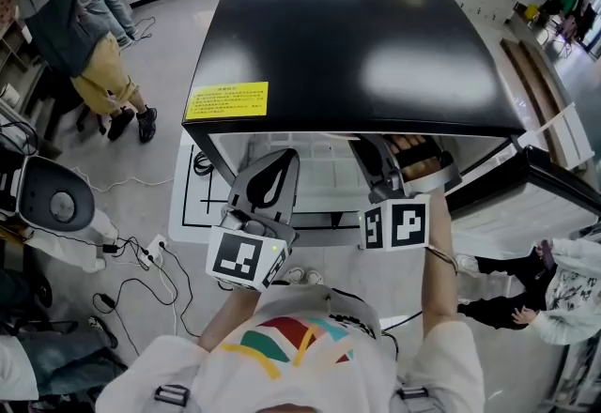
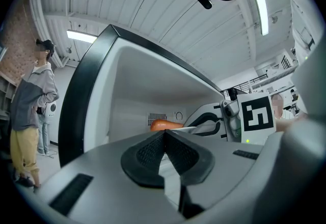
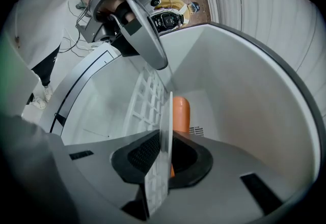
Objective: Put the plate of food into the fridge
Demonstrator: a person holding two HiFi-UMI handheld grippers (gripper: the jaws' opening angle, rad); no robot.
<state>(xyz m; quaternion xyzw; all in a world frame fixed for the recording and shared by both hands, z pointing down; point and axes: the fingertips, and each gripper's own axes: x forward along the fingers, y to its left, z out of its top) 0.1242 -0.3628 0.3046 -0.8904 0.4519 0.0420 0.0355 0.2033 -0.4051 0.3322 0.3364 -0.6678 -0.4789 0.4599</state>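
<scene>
A black-topped fridge [image 1: 347, 45] stands open below me, its white inside [image 3: 244, 95] facing the grippers. My right gripper [image 3: 165, 152] is shut on the rim of a clear plate [image 3: 164, 131], which carries an orange sausage [image 3: 180, 112]. In the head view that gripper [image 1: 406, 167] and the food [image 1: 413, 146] sit just under the fridge's top front edge. My left gripper [image 1: 272, 178] hovers to the left at the opening. Its jaws [image 2: 164, 139] are shut with nothing between them. From there the sausage [image 2: 164, 125] shows beside the right gripper's marker cube [image 2: 257, 114].
The fridge door [image 1: 526, 200] hangs open to the right. A white wire shelf [image 3: 147, 98] lies inside. One person [image 1: 80, 22] stands at the far left, another [image 1: 563, 294] at the right. Cables [image 1: 141, 266] and a grey machine [image 1: 52, 200] lie on the floor at left.
</scene>
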